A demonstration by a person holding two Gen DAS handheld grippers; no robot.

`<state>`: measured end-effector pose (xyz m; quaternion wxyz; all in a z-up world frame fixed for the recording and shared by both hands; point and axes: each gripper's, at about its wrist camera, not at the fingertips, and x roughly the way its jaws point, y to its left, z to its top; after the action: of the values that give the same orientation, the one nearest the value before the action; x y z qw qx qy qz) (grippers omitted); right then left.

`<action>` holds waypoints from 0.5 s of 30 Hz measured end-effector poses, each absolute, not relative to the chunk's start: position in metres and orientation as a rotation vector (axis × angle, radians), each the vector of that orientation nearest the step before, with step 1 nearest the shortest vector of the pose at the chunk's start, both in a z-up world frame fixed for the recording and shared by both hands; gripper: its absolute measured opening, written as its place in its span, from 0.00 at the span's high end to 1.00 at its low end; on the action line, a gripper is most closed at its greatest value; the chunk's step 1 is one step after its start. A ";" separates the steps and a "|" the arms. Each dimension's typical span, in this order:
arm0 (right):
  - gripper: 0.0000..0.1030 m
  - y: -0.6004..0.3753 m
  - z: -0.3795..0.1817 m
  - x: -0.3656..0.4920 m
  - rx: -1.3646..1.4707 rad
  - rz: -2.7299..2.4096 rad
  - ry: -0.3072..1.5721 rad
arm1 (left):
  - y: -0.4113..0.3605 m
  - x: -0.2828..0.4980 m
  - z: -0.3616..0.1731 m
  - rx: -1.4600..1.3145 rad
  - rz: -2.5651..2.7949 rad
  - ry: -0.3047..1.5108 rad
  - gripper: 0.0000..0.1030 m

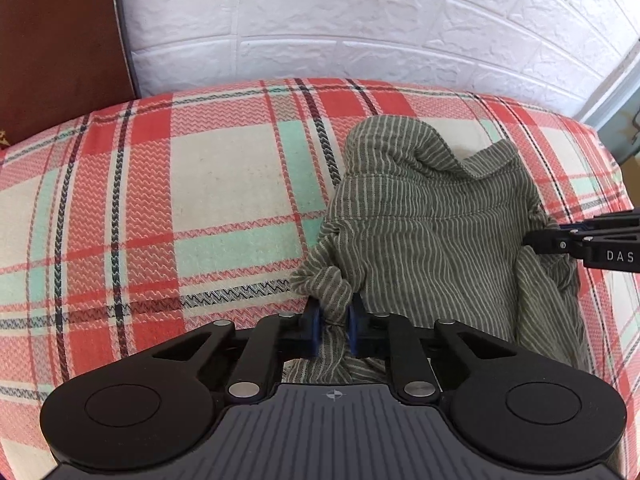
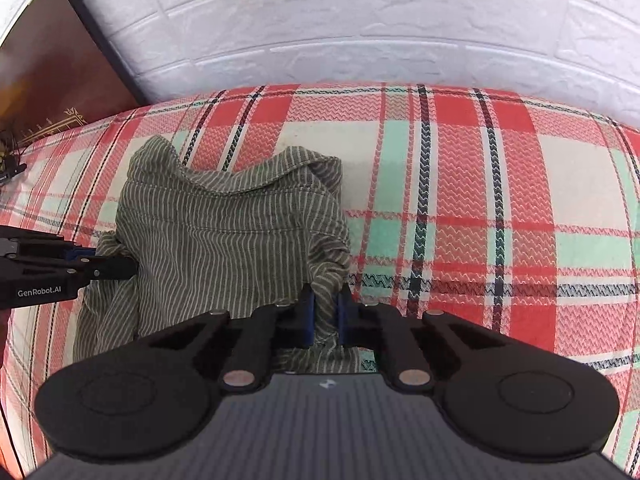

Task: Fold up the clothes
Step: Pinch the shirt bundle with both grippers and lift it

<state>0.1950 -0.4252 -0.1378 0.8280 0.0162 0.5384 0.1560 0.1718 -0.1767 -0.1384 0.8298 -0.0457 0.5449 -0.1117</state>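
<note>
A green garment with thin white stripes [image 1: 432,232] lies bunched on a red, cream and mint plaid blanket [image 1: 192,184]. My left gripper [image 1: 335,320] is shut on a gathered corner at the garment's left side, cloth pinched between its blue pads. My right gripper [image 2: 325,312] is shut on the garment's [image 2: 224,240] right edge in the same way. Each gripper shows in the other's view: the right gripper [image 1: 536,238] enters at the garment's right side, the left gripper [image 2: 128,268] at its left side. The collar end points toward the wall.
A white brick-pattern wall [image 1: 360,24] rises behind the blanket. A dark brown board [image 1: 52,48] leans at the far left. The plaid blanket [image 2: 500,208] spreads wide to the left and right of the garment.
</note>
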 end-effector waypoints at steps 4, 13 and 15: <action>0.89 -0.429 -0.132 0.191 0.036 0.335 1.133 | -0.176 0.168 -0.132 -0.111 -0.229 1.144 0.92; 0.89 -0.428 -0.111 0.180 0.029 0.347 1.104 | -0.174 0.157 -0.109 -0.145 -0.220 1.094 0.92; 0.89 -0.427 -0.105 0.178 0.030 0.353 1.096 | -0.174 0.153 -0.103 -0.156 -0.222 1.079 0.92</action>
<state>0.1785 -0.4269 -0.1049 0.8387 0.0143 0.5181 0.1668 0.1532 -0.1735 -0.1029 0.8492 -0.0741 0.5121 -0.1053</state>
